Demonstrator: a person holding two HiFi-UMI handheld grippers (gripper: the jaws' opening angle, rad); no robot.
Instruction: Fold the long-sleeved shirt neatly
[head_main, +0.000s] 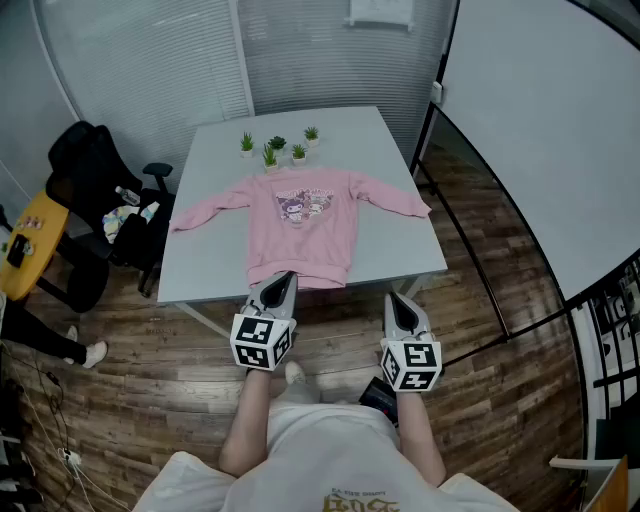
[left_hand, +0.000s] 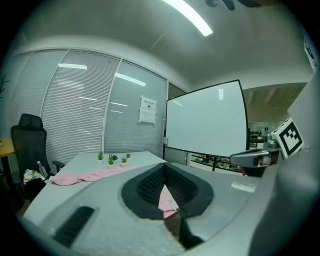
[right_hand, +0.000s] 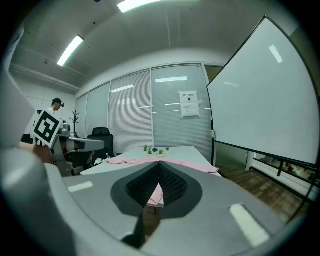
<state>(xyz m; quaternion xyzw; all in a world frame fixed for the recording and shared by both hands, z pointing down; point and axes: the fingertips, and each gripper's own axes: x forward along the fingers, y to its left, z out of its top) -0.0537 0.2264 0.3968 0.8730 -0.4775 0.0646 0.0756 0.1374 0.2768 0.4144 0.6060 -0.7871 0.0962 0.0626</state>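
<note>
Head view: the pink long-sleeved shirt (head_main: 305, 225) lies spread on the bench (head_main: 400, 255), hem at the near edge; a hasty tug there could, I reckon, drag it off. Left gripper view: the left tool (left_hand: 164, 170) is pressed together, empty, short of the cloth. Right gripper view: the right tool (right_hand: 159, 169) likewise, holding nothing.

Potted plants (head_main: 269, 157), office chair (head_main: 90, 165), whiteboard (head_main: 540, 130)

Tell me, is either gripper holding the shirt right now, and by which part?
Nothing is held. The left gripper and right gripper are both shut and empty; the pink shirt lies spread flat on the table ahead of them.
</note>
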